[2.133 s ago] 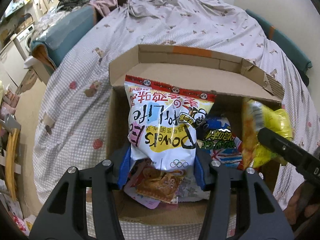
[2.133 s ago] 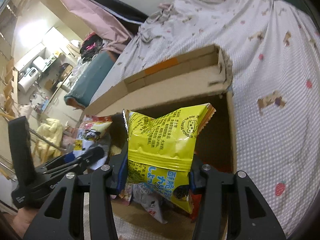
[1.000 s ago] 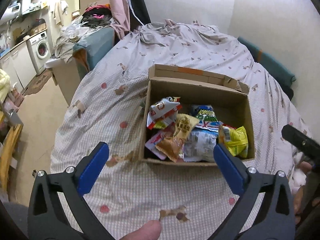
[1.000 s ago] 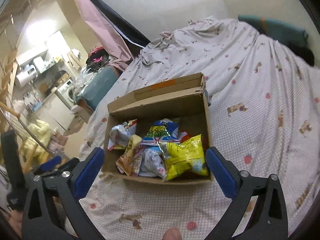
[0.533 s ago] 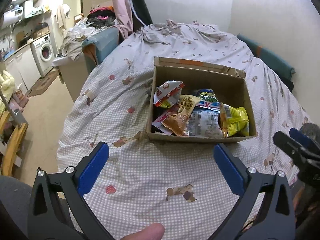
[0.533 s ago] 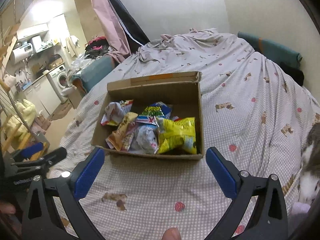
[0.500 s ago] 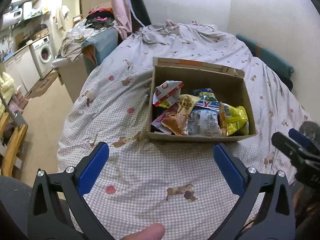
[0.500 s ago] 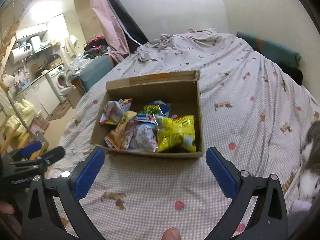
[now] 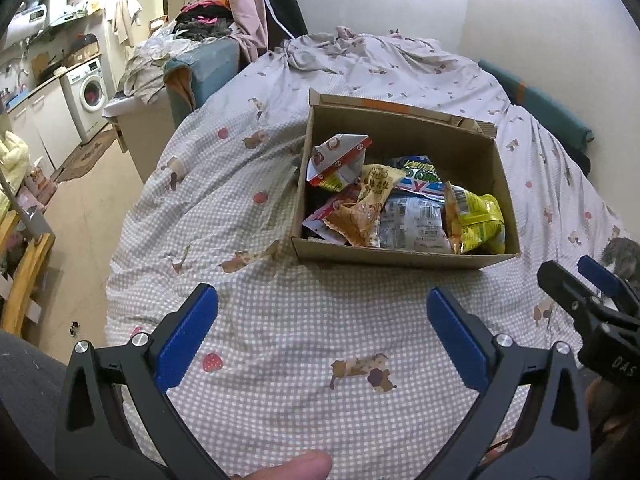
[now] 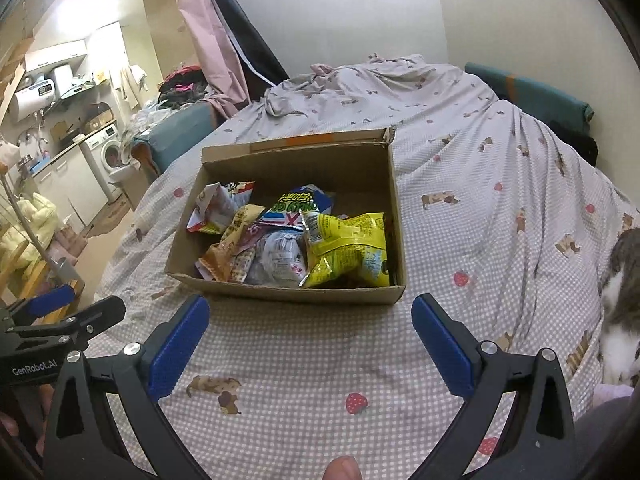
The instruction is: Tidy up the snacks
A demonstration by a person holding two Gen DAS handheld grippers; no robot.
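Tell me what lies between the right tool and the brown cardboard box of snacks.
Only bare checked bedspread separates the open right tool from the brown cardboard box; the right wrist view shows it.

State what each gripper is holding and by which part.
Nothing is held. The left gripper and right gripper are both open and empty; the snacks lie in the cardboard box.

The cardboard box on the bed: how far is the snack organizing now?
Done: several snack bags, including the yellow bag, lie inside the cardboard box. In hand: nothing; the left gripper and right gripper are open and empty. Left: no loose snacks visible on the bedspread.
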